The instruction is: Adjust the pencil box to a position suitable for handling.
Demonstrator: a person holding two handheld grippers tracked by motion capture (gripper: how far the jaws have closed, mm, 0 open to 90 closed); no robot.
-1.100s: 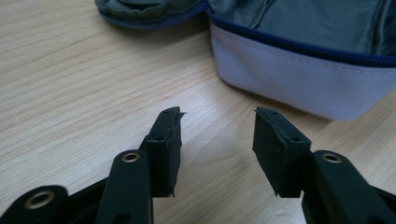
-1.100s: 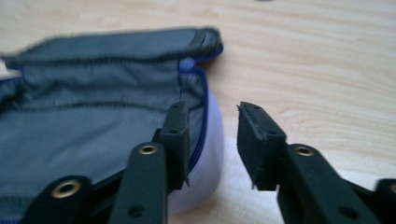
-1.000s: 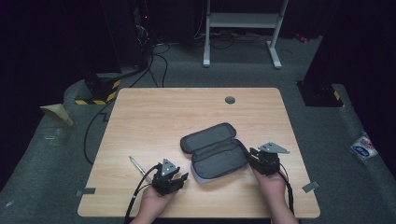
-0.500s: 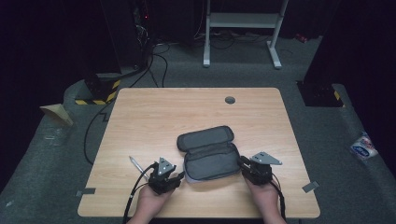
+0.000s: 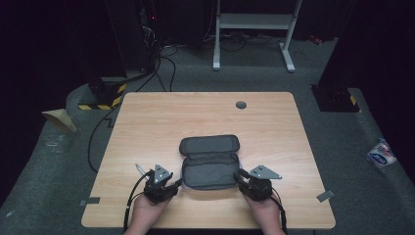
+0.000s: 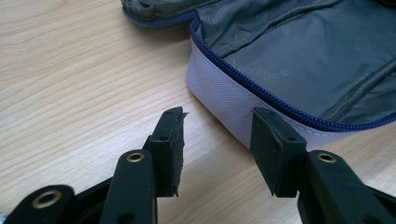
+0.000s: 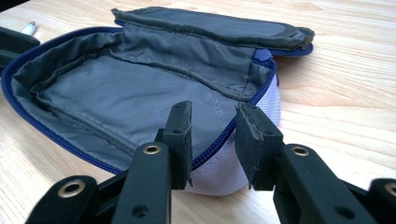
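**One pouch, two grippers, one pen**

One table point(image 5: 161, 122) is carrying one grey pouch point(image 5: 210, 169), and a person is working at it with two grippers, one in each hand. One pen point(image 5: 140, 169) is lying on the wood just beside the left gripper point(image 5: 177, 183), on the side away from the pouch. One round grommet point(image 5: 241, 104) is sitting near the far edge.

The pouch is lying near the front edge of the table, between the two grippers. It is unzipped, and its one lid point(image 5: 209, 145) is folding back flat on the far side. In the right gripper view the pouch point(image 7: 116, 98) is showing its grey lining bare, with the blue zip running round the rim; the lid point(image 7: 210, 28) is resting behind it and the pen point(image 7: 29, 29) tip is peeking past the far end.

The left gripper point(image 6: 217, 121) is holding its jaws spread over bare wood, pinching nothing. The pouch point(image 6: 303, 60) corner is lying just beyond them, close to the right-hand jaw; whether it is touching I cannot tell.

The right gripper point(image 5: 239, 175) is sitting at the other end of the pouch. Its jaws have just been opening. In its own view the right gripper point(image 7: 212, 116) is straddling the pouch's rim, one jaw inside and one outside, with the zip edge between them and the pads standing off it.
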